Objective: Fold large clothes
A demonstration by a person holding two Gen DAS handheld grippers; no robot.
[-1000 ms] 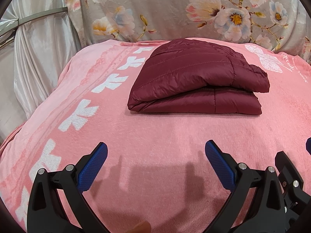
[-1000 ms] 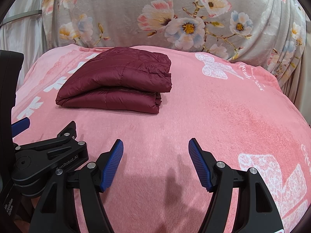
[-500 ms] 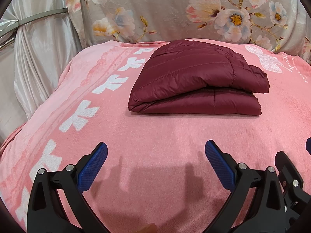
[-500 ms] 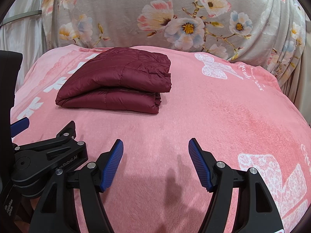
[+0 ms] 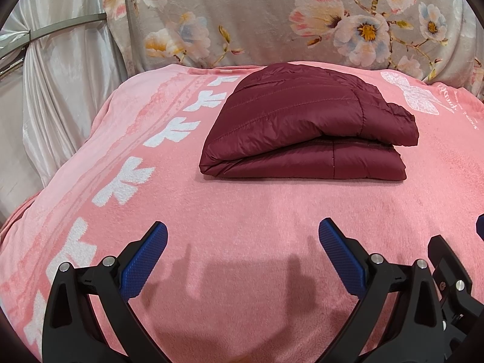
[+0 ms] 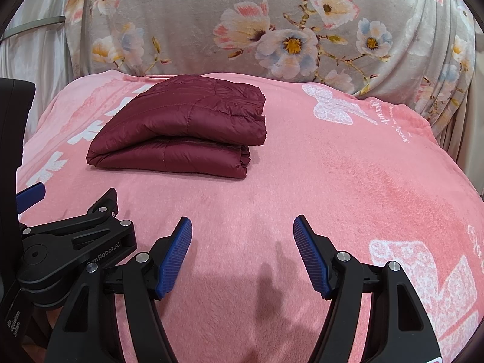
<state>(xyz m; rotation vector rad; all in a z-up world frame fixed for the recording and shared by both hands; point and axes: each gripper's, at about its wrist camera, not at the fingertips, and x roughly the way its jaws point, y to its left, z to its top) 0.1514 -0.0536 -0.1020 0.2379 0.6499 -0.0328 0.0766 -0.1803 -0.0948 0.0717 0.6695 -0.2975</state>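
A pink plush blanket [image 5: 242, 211] with white bow prints covers the whole work surface; what lies under it is hidden, so whether it is a bed or a cushion cannot be told. Nearest the left wrist camera, the left tool [image 5: 242, 242] hangs just above the blanket with its blue pads spread wide and only bare pink pile between them: released, grasping nothing. Its black arms run off the bottom edge, and the hand carrying it is out of sight. At the right edge of that view a black bracket and a sliver of blue pad belong to the right tool, mostly cut off. From the right wrist camera, the right tool [image 6: 242, 242] is likewise spread apart over the blanket, with nothing between its pads. To its left, part of the left tool's black body shows, its small white lettering only partly readable.

Farther on, well apart from both tools, the maroon quilted jacket [image 5: 308, 124] lies folded into a thick, two-layer bundle toward the blanket's far side. Its long axis runs left to right across both views. The rounded fold closes the left end, and the layered ends face right. Sleeves, collar and any zip are tucked out of view.

Behind it hangs a grey floral cloth [image 5: 272, 15], and at far left a pale satin curtain [image 5: 60, 90] crossed by a thin band.
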